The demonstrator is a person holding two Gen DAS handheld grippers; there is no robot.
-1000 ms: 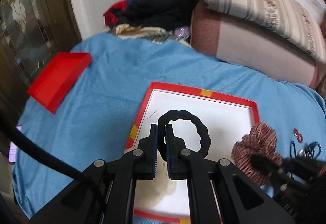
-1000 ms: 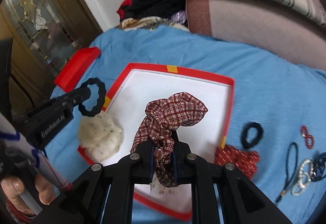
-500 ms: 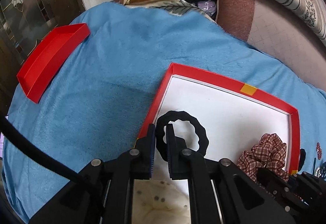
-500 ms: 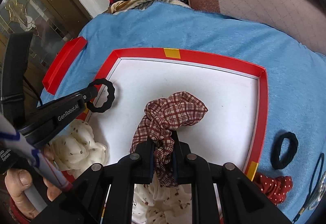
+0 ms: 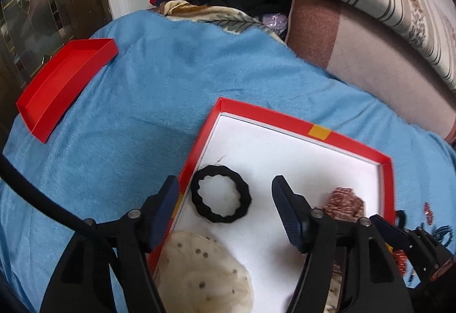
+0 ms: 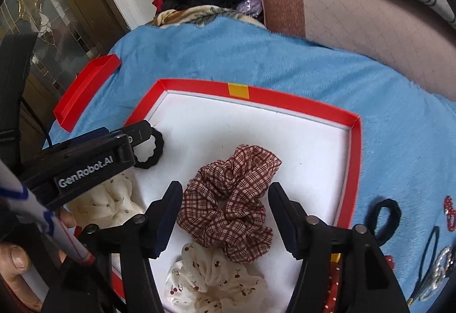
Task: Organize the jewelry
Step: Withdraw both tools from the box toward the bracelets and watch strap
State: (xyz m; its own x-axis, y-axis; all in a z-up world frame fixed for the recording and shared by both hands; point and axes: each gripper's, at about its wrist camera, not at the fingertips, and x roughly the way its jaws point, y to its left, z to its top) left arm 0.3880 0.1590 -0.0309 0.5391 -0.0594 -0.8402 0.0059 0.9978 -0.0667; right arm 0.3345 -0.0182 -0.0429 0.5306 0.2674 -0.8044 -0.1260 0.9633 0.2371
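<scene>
A blue blanket (image 6: 327, 70) carries the red-rimmed tray (image 6: 354, 159). Inside it lie the plaid scrunchie (image 6: 230, 199) and the black hair tie (image 5: 221, 201) (near the left rim) — each between spread fingers. Both claws — left claw (image 5: 225, 184), right claw (image 6: 225, 190) — stand released, gripping nothing.

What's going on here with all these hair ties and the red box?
A person holding two claws is sorting hair accessories into a red-rimmed tray on a blue blanket. The left claw is open above a black hair tie lying in the tray; the right claw is open over a plaid scrunchie. More pieces wait on the blanket.
</scene>
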